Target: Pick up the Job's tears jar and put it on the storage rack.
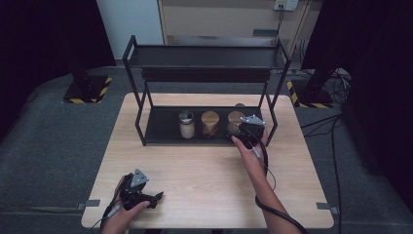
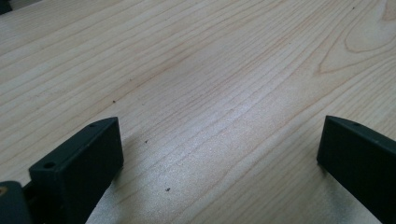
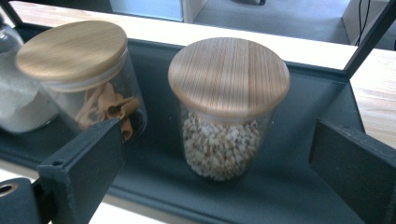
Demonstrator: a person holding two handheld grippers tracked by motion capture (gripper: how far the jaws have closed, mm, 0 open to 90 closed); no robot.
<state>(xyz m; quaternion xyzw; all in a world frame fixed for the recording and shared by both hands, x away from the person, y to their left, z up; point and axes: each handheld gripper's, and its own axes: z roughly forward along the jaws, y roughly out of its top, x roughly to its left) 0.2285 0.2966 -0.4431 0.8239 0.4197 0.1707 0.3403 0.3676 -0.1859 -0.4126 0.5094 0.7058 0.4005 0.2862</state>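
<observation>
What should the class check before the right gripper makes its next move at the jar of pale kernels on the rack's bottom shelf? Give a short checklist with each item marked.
1. Right gripper fingers spread wider than the kernel jar: ok.
2. Nothing held between those fingers: ok, they are apart from the glass.
3. Jar upright with its wooden lid seated: ok.
4. Room beside the neighbouring jar of brown pieces: ok, a gap shows between the two.
5. Rack post clear of the hand's path: cannot tell.
6. Left gripper out of the way: ok, open over the bare table.
</observation>
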